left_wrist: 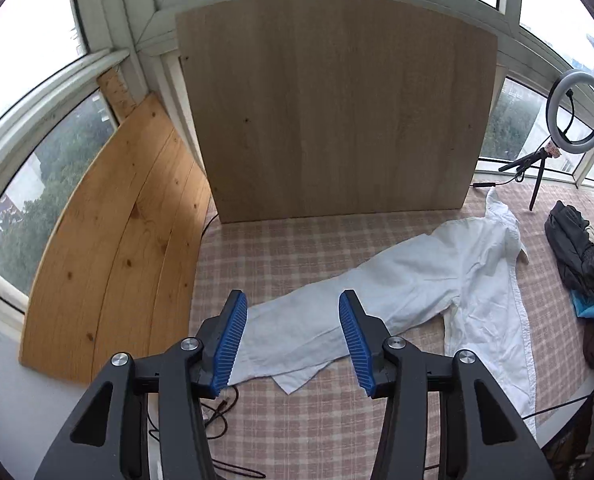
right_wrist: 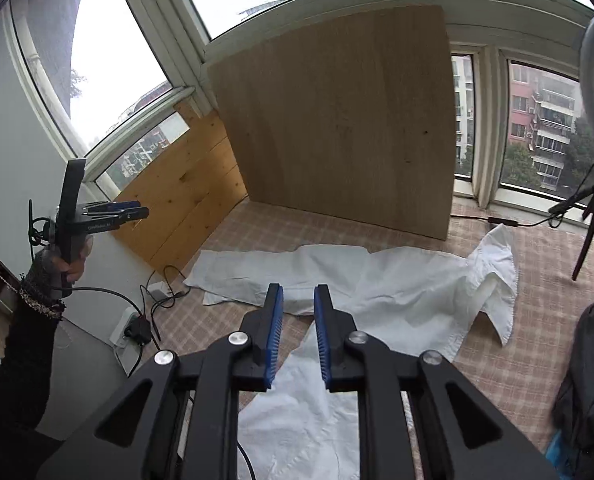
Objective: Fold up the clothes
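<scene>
Hovering with its blue pads spread wide and nothing between them, the left gripper hangs above a sleeve of the white shirt. The right gripper is parted by a narrower gap, also gripping nothing, over the shirt's lower half. The shirt sprawls unfolded and rumpled on the checked cloth, collar crumpled near the wooden board. A pinch here risks catching the cloth underneath too, since the fabric lies thin and flat.
</scene>
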Demonstrator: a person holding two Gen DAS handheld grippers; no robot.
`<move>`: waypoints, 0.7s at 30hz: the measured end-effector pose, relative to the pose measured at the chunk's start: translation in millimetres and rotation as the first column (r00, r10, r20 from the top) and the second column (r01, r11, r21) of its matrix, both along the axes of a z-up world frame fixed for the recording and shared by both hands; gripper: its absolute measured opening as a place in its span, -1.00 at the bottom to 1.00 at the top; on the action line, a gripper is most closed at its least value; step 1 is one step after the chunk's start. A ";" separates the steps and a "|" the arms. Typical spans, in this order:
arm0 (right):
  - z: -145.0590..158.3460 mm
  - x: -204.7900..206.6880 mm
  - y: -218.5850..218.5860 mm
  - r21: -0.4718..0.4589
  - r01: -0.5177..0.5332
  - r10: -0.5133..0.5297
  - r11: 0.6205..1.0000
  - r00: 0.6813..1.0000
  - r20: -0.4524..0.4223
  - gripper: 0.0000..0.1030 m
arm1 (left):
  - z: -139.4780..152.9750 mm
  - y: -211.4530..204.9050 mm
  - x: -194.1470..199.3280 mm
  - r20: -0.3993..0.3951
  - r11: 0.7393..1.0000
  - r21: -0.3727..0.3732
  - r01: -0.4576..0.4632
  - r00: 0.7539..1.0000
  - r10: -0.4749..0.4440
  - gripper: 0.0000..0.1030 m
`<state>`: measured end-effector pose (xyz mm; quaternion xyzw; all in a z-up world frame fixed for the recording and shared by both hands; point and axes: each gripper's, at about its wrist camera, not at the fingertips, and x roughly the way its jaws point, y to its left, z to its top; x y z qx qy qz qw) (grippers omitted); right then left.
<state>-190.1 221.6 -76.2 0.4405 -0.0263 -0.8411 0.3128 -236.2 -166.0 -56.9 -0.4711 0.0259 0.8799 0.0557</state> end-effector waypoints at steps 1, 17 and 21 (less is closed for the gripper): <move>2.7 -8.5 -10.2 0.005 -0.024 0.024 1.000 1.000 -0.014 -0.29 | -18.6 -9.1 8.2 0.026 0.999 0.033 -0.019 1.000 0.018 -0.11; -215.5 -87.9 -412.4 0.429 -0.576 0.588 0.696 0.800 0.120 -0.21 | -184.2 -71.2 120.6 0.265 0.862 0.404 -0.306 0.941 0.210 -0.13; -212.1 -94.1 -410.8 0.400 -0.578 0.599 0.712 0.796 0.085 -0.39 | -189.9 -68.3 112.4 0.263 0.870 0.397 -0.292 0.944 0.198 -0.13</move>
